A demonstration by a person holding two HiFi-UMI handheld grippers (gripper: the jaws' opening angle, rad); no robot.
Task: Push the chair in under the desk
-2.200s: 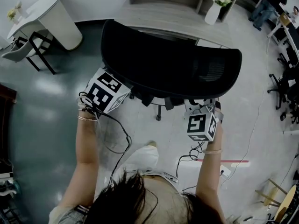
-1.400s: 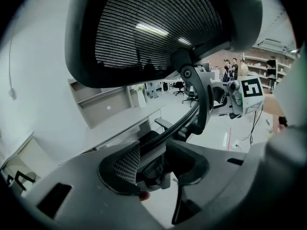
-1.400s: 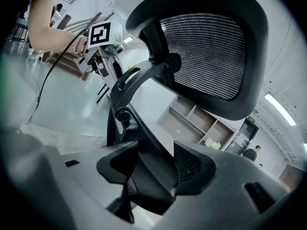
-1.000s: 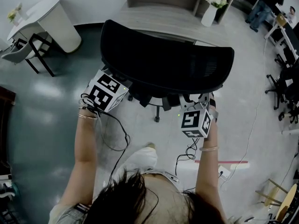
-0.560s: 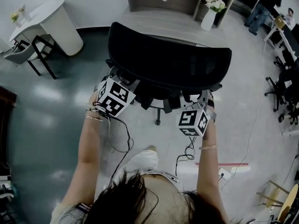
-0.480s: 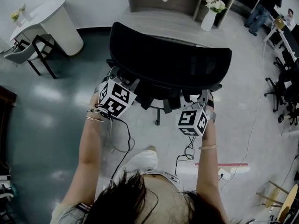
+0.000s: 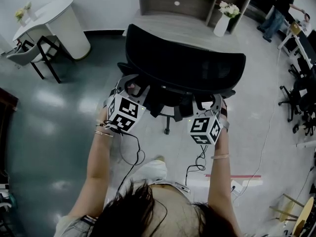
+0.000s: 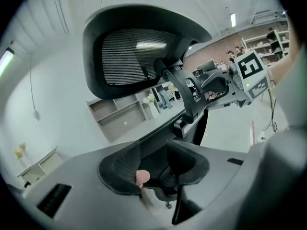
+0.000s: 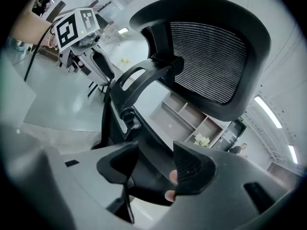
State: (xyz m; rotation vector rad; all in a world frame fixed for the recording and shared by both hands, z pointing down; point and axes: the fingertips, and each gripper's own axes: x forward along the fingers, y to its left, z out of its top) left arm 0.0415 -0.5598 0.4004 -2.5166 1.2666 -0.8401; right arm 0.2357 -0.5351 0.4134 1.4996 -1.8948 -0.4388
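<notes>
Left gripper (image 8: 158, 169), right gripper (image 9: 153, 169): grey moulded shells, black ribbed pads (image 8: 120, 169). Each carries a white cube (image 7: 123, 113) with black square markers. Black cables (image 7: 129, 152) trail back. Thin bracelet (image 7: 219, 156) on each wrist. Dark hair (image 7: 143, 211).

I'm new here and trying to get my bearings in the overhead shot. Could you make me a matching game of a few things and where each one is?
1 chair
2 vase
3 round table
4 shelf unit

a top left corner
b beyond the desk
c on the desk
d centre, at the desk's near side

Pairs: 1d, 2c, 3a, 4b
</notes>
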